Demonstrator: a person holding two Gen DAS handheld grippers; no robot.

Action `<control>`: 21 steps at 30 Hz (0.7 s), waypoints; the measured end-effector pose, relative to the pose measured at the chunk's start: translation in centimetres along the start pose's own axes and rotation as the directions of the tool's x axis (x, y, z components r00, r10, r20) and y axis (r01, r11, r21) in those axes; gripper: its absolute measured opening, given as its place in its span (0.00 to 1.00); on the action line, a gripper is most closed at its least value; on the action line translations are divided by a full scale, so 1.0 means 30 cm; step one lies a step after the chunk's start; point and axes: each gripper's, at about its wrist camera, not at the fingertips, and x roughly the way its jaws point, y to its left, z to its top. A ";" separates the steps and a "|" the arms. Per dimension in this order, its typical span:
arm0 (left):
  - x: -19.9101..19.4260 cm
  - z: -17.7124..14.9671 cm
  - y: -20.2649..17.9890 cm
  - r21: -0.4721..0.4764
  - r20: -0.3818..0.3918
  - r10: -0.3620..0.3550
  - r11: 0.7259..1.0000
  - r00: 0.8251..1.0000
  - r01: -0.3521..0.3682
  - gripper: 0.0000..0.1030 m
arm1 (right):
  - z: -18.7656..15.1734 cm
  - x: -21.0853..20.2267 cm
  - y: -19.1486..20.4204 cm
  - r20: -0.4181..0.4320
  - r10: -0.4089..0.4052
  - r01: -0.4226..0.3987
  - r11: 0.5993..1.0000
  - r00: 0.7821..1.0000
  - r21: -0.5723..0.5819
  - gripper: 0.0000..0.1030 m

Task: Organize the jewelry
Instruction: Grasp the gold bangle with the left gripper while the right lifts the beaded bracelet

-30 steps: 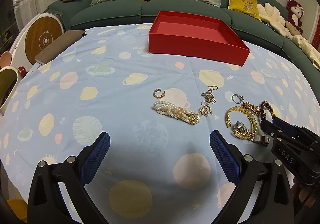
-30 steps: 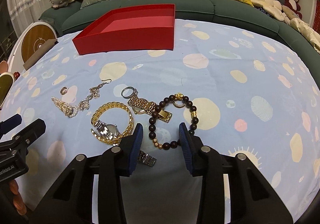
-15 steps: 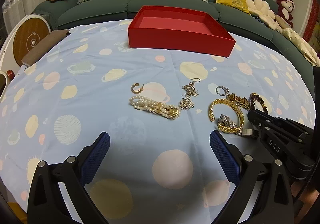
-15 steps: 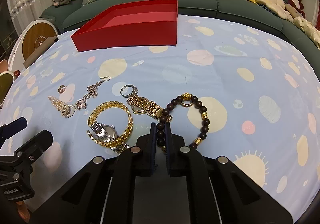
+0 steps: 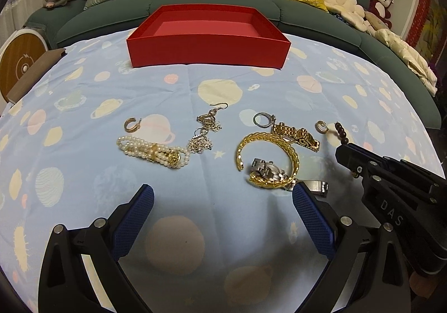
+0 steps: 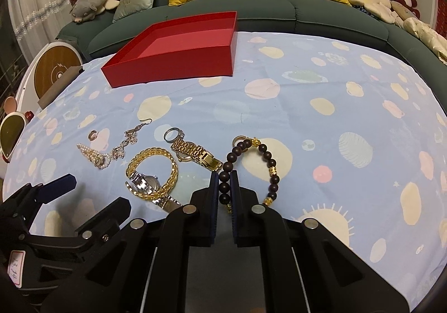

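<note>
On my left-wrist feed I count the loose pieces across the planet-print cloth [image 5: 83, 145] from left to right: one small gold hoop earring [image 5: 131, 125], one multi-strand pearl bracelet [image 5: 153, 152] with a gold clasp just below it, one silvery dangle earring [image 5: 206, 130] lying in a tangled line, one plain silver ring [image 5: 261, 119], one gold chain bangle [image 5: 268, 155] looped around one steel watch [image 5: 269, 170], one gold-link watch [image 5: 296, 135] touching the bangle's far edge, and a second small hoop [image 5: 321, 127] at the far right. My left gripper [image 5: 220, 218] hangs over bare cloth with its blue pads spread wide — nothing between them. My right gripper [image 6: 224, 193] is clamped on the dark wooden bead bracelet [image 6: 268, 162]: the two pads pinch the near-left stretch of the strand, while the rest of the loop lies on the cloth ahead, round brown beads broken up by a few gold spacers and a gold charm at its far end. One red open box [image 6: 173, 61] sits well behind the jewelry, near the green sofa [image 6: 307, 11] — four cushions on it, two yellow and two grey-green.
</note>
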 end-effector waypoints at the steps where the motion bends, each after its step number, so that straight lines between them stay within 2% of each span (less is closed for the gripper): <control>1: 0.010 0.008 -0.004 -0.005 -0.001 -0.003 1.000 1.000 0.003 0.94 | 0.000 -0.005 -0.007 0.002 0.002 -0.002 1.000 1.000 0.008 0.07; 4: 0.040 0.037 -0.017 -0.027 -0.010 -0.026 0.999 1.000 0.025 0.94 | 0.004 -0.022 -0.032 0.016 -0.006 0.006 1.000 1.000 0.023 0.07; 7: 0.081 0.053 -0.044 -0.007 -0.035 -0.034 0.999 0.999 0.034 0.94 | 0.007 -0.032 -0.060 0.023 -0.010 0.009 0.999 1.000 0.043 0.07; 14: 0.122 0.041 -0.083 0.077 -0.017 0.015 0.997 1.000 -0.014 0.94 | 0.004 -0.040 -0.085 0.022 -0.009 0.008 0.998 1.000 0.055 0.07; 15: 0.123 0.042 -0.085 0.082 -0.013 0.015 0.997 1.000 -0.014 0.91 | 0.004 -0.040 -0.084 0.021 -0.008 0.007 0.999 1.000 0.054 0.07; 16: 0.121 0.043 -0.087 0.091 -0.001 0.016 0.996 1.000 -0.015 0.82 | 0.004 -0.039 -0.082 0.021 -0.008 0.007 0.999 1.000 0.053 0.07; 19: 0.116 0.045 -0.098 0.122 0.011 0.002 0.992 1.000 -0.004 0.66 | 0.004 -0.039 -0.079 0.022 -0.005 0.004 0.999 1.000 0.050 0.07; 21: 0.111 0.047 -0.099 0.123 0.011 -0.016 0.992 1.000 0.015 0.60 | 0.004 -0.039 -0.074 0.023 -0.006 0.005 0.999 1.000 0.046 0.07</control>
